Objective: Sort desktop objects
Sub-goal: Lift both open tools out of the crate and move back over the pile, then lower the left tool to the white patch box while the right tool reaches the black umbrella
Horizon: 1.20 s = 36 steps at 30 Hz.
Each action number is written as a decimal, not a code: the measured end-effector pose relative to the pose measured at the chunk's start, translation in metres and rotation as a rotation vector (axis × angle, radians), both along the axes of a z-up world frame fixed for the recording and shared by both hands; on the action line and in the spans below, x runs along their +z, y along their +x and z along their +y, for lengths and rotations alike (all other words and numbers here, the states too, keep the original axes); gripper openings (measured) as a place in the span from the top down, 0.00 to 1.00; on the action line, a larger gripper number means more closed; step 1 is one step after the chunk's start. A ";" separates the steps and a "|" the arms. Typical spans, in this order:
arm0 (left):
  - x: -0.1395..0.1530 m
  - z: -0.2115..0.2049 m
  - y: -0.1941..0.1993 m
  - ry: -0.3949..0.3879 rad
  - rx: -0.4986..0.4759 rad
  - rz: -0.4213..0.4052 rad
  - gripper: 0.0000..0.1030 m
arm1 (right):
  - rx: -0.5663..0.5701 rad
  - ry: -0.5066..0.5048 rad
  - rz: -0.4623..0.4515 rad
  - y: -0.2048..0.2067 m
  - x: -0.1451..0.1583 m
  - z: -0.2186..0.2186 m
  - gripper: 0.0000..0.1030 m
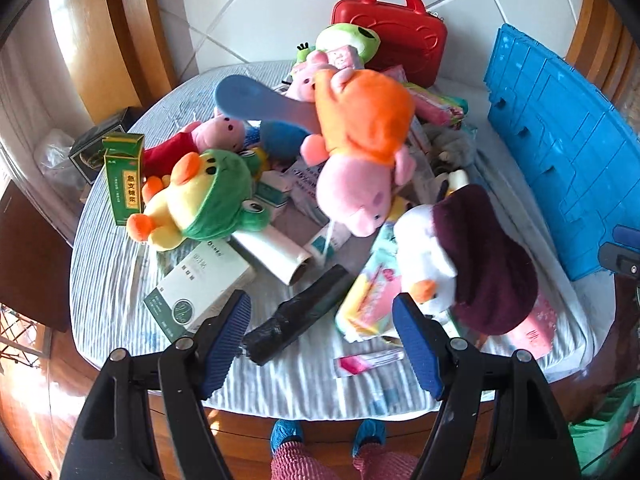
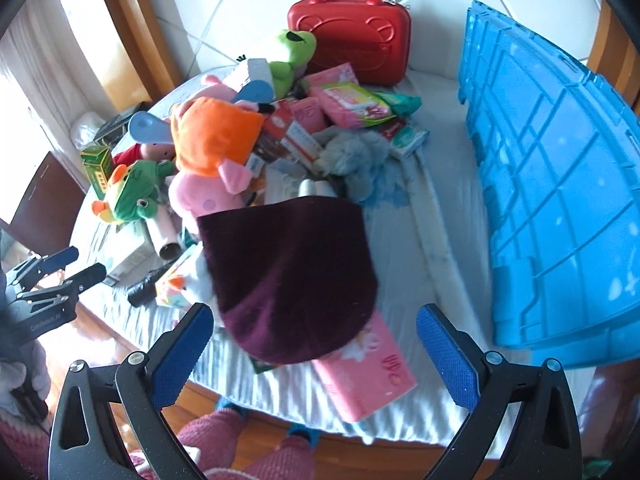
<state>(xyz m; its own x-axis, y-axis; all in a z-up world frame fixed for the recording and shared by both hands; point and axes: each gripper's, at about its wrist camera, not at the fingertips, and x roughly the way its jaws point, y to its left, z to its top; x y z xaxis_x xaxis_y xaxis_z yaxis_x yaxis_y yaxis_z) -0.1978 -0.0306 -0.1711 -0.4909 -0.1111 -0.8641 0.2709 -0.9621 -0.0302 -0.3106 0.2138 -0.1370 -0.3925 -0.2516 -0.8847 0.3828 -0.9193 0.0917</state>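
Both grippers hang over a heaped tabletop, holding nothing.

The left gripper (image 1: 322, 344) has its jaws spread, a black folded umbrella (image 1: 298, 314) between and just beyond them at 12 o'clock. The right gripper (image 2: 314, 354) jaws are spread too; the maroon-clad plush toy (image 2: 292, 280) lies at 12 o'clock, the blue crate (image 2: 560, 200) at 2 o'clock.

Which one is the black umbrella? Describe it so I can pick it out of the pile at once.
Start at the blue crate on the right and cross the striped cloth to the pile's near edge. The umbrella lies there on the cloth, slanting between the white-and-green box and the pastel tissue pack. It is the only long black folded thing there.
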 end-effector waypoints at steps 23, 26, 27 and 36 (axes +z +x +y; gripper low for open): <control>-0.083 -0.075 0.033 0.096 -0.192 -0.052 0.29 | -0.094 -0.031 -0.171 0.048 -0.078 -0.129 0.00; -0.095 -0.068 0.031 0.074 -0.203 -0.067 0.29 | -0.077 -0.023 -0.183 0.049 -0.091 -0.135 0.00; -0.099 -0.066 0.030 0.077 -0.206 -0.074 0.29 | -0.080 -0.019 -0.189 0.049 -0.095 -0.136 0.00; -0.108 -0.073 0.021 0.090 -0.272 -0.086 0.29 | -0.106 -0.005 -0.231 0.050 -0.111 -0.155 0.00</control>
